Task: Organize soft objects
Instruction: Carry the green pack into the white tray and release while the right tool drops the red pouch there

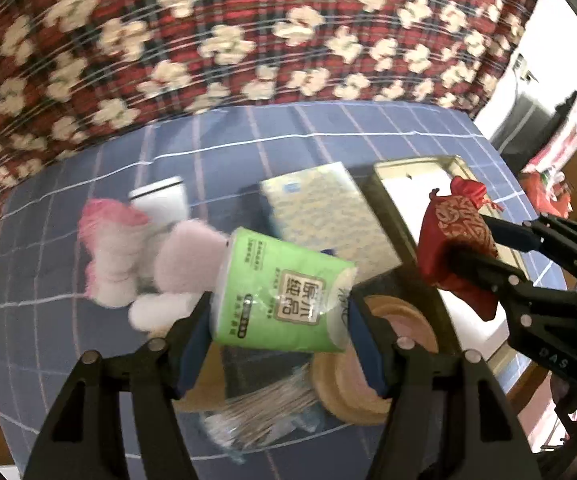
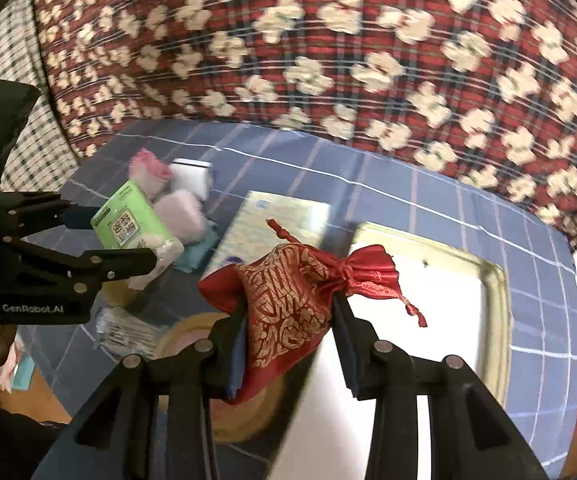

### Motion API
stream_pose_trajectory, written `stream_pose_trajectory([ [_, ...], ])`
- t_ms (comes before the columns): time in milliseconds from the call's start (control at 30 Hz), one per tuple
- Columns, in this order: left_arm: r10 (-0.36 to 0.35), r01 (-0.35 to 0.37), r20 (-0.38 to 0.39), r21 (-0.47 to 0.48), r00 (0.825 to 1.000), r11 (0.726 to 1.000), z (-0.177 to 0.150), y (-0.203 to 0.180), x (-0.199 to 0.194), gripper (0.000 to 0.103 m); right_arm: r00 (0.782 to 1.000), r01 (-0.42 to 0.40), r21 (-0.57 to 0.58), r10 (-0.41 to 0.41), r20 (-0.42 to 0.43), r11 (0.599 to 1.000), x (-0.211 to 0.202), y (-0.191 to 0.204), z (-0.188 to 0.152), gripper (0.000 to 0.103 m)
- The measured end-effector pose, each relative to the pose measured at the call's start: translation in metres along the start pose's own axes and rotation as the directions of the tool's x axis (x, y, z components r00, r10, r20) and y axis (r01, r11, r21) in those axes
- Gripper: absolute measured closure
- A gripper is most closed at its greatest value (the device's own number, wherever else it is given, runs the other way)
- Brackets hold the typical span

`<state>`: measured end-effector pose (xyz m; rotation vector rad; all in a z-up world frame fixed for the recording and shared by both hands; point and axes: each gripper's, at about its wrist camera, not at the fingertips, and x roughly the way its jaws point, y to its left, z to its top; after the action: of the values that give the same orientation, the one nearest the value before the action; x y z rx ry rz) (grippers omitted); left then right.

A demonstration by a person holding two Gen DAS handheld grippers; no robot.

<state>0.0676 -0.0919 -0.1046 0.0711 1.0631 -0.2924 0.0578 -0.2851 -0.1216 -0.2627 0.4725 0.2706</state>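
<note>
My left gripper [image 1: 280, 304] is shut on a green tissue pack [image 1: 284, 292] and holds it above the blue checked tablecloth [image 1: 88, 344]; it also shows in the right wrist view [image 2: 128, 224]. My right gripper [image 2: 288, 312] is shut on a red and gold drawstring pouch [image 2: 288, 300], held above the edge of a white tray [image 2: 428, 320]. The pouch shows in the left wrist view [image 1: 458, 240] too. A pink and white plush toy [image 1: 128, 256] lies on the cloth behind the tissue pack.
A patterned tissue box [image 1: 324, 208] lies at mid-table beside the gold-rimmed tray [image 1: 408, 184]. A small white box [image 1: 160, 200], a round wooden lid [image 1: 348, 380] and a crinkled plastic packet [image 1: 260, 412] lie nearby. A red floral sofa cover [image 1: 248, 32] rises behind the table.
</note>
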Motion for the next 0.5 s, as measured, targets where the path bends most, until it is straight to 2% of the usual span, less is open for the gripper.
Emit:
stream_pose_trajectory([
  [233,-0.068,0.069,-0.022,0.107,0.997,0.992,0.013,-0.038,0.012,0.039,0.997,0.075,0.090,-0.073,-0.028,0.993,-0.007,-0.033,-0.017,0.062],
  [500,-0.150,0.163,-0.069,0.249,0.986,0.955,0.020,-0.091,0.026,0.039,0.986,0.160,0.184,-0.148,-0.081,0.970,-0.013,-0.070,-0.039,0.062],
])
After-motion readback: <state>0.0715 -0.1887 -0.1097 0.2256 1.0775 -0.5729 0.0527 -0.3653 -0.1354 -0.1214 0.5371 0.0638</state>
